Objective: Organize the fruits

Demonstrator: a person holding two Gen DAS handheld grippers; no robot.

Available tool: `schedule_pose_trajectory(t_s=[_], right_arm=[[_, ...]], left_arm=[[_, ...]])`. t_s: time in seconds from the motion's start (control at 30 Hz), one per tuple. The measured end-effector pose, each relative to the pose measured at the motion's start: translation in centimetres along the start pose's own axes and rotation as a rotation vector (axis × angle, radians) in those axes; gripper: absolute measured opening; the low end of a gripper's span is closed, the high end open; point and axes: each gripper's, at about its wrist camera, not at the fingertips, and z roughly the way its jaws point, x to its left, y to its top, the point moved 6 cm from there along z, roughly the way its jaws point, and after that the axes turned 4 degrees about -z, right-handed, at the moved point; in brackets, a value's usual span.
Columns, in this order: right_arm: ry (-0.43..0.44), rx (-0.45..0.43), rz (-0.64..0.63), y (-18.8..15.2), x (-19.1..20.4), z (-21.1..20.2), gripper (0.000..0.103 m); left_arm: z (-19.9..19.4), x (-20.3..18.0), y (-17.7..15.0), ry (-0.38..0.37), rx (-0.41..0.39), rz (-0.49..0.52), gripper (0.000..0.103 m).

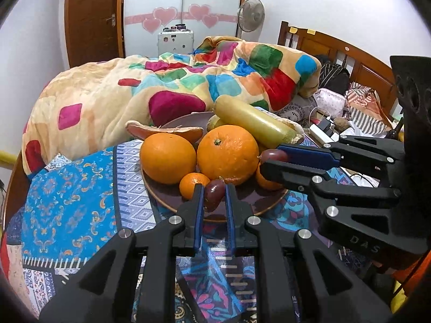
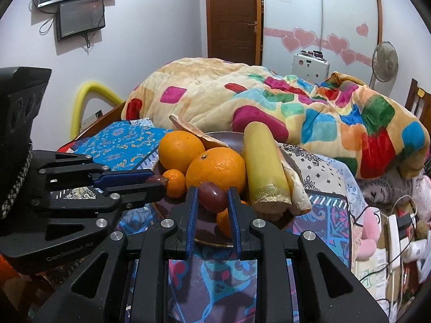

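Note:
A brown plate (image 1: 250,210) on the patterned cloth holds two large oranges (image 1: 227,154) (image 1: 167,157), small tangerines (image 1: 192,184), a yellow-green sugarcane piece (image 1: 250,119) and peel. My left gripper (image 1: 214,193) is shut on a dark red date (image 1: 214,194) over the plate's near rim. My right gripper (image 2: 212,196) is shut on a second dark red date (image 2: 212,197) beside the big orange (image 2: 215,169). The right gripper also shows in the left wrist view (image 1: 272,158), the left gripper in the right wrist view (image 2: 159,181).
A rumpled colourful blanket (image 1: 161,86) lies behind the plate. A wooden headboard (image 1: 344,51) and clutter with cables and a power strip (image 2: 396,231) are on the right. A fan (image 1: 250,13), a door (image 1: 91,16) and wall screens (image 2: 78,16) stand beyond.

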Motion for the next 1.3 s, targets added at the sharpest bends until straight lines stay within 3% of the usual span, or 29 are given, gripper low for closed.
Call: schedule_pose_trajectory(t_s=[0.17,0.37,0.57,0.93,1.07,1.13,1.2,1.3], right_arm=[[0.0,0.019,-0.001,0.0,-0.3,0.4,0.021],[-0.002,0.009,0.014,0.1,-0.8,0.1,0.027],[-0.014,-0.033,0.034,0.6,-1.1,-2.0,0.027],[-0.073,-0.235,0.049,3.4,0.8,-13.0,0.027],[-0.104,-0.326,0.031,3.8,2.7,-17.7,0.028],[-0.109,-0.376,0.034,3.7,3.7,-20.2,0.034],[-0.111,-0.428,0.046,3.4,4.5,-22.1,0.048],[-0.127,-0.494,0.059,2.7,5.7,-24.6,0.053]], left_arm=[[0.5,-0.1,0.2,0.017,0.006,0.016,0.015],[0.3,0.1,0.4,0.007,0.009,-0.006,0.025],[-1.8,0.5,0.8,0.025,-0.044,-0.016,0.028],[-15.0,-1.7,2.6,0.029,-0.304,-0.041,0.028],[-20.7,-3.4,1.9,0.064,-0.426,-0.016,0.04],[-23.1,-4.1,1.2,0.088,-0.485,-0.004,0.049],[-25.4,-4.9,0.4,0.103,-0.535,0.004,0.057],[-27.6,-5.6,-0.6,0.117,-0.574,0.009,0.061]])
